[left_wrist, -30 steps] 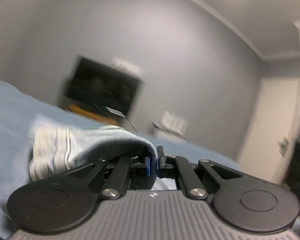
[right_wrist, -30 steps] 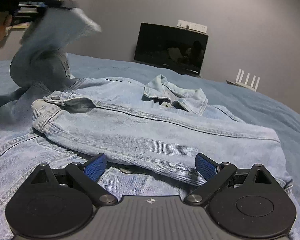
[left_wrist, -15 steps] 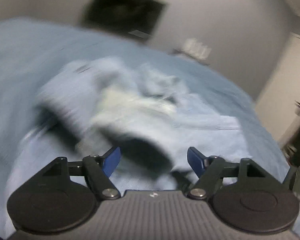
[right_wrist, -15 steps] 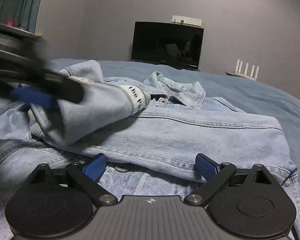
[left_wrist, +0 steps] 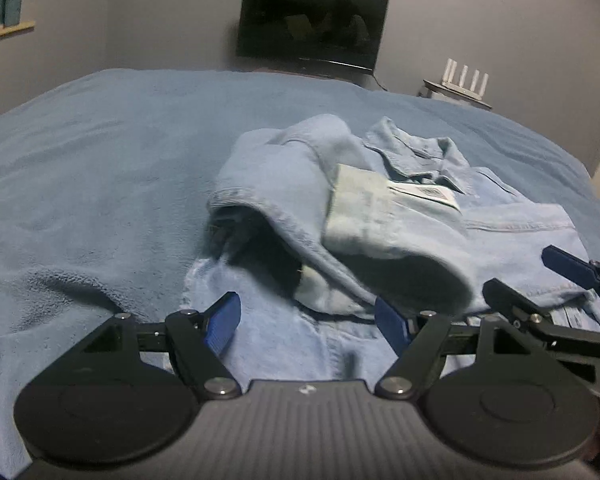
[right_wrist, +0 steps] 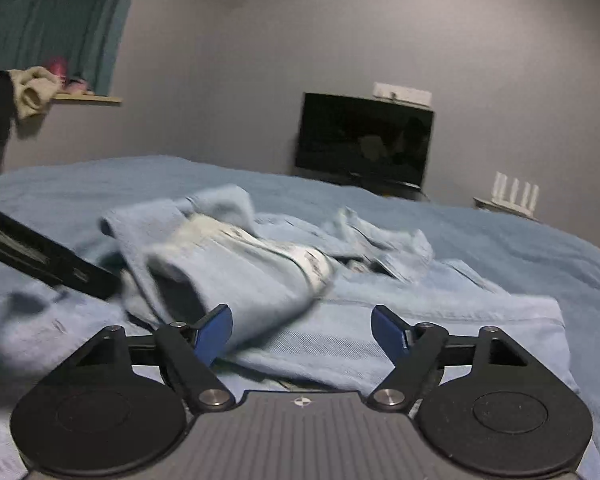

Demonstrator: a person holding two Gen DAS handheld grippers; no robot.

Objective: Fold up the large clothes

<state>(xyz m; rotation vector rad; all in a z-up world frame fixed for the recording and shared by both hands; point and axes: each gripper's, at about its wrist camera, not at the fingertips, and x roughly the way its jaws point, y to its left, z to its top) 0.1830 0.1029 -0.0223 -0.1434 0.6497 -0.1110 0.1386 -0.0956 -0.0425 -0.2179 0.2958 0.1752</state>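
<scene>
Sleeve [left_wrist: 384,220] dropped across denim jacket [left_wrist: 516,236] for a narrower fold, left gripper [left_wrist: 308,320] spread and empty, right gripper [right_wrist: 302,332] closing on nothing

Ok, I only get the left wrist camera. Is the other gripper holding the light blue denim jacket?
Observer: No. The right gripper is closing its fingers, but no cloth is pinched between them. The light blue denim jacket lies just ahead of it on the bed.
Operator: What's on that shelf by the wall?
Observer: A crumpled cream cloth hangs off the end of the wooden shelf.
Operator: Can the other camera see my gripper?
Observer: Yes. The dark body of the left gripper comes in from the left edge and ends right beside the folded-over denim sleeve.
</scene>
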